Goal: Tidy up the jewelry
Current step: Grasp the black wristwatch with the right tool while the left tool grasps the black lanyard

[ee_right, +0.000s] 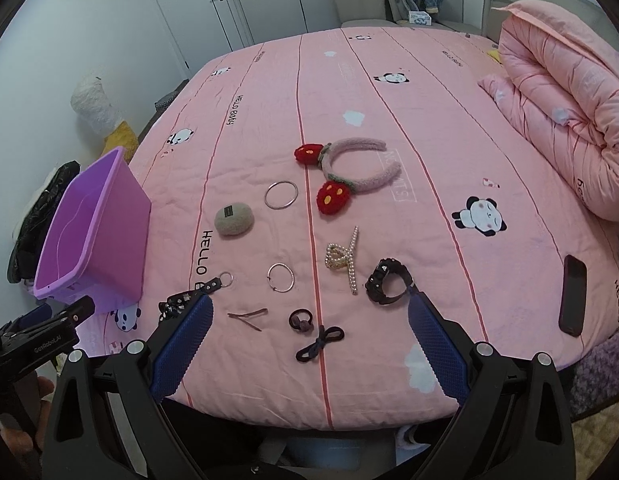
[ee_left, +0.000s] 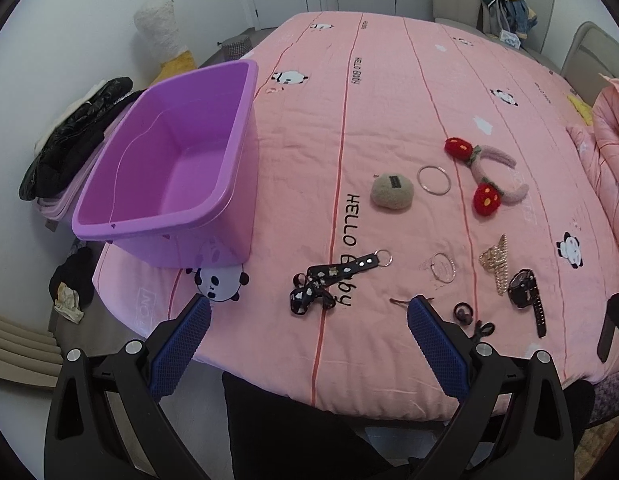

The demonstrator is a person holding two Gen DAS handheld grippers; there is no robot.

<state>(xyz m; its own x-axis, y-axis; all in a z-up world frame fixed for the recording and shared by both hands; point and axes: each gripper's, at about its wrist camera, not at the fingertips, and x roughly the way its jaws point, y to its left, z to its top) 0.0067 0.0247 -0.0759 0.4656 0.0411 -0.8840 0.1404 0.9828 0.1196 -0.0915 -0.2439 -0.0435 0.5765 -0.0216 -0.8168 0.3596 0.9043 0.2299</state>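
We see jewelry spread on the pink bed cover: a fuzzy pink headband with two red strawberries, two thin silver rings, a pearly hair clip and a black watch. The purple tub sits empty at the left. Our left gripper and right gripper both gape wide, holding nothing.

Even soft light, fisheye-warped edges

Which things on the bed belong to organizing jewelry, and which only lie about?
For the job: empty purple plastic bin, two silver bangles, pearl claw clip, black wristwatch, pink strawberry headband.
Lying about: dark phone, folded pink quilt.
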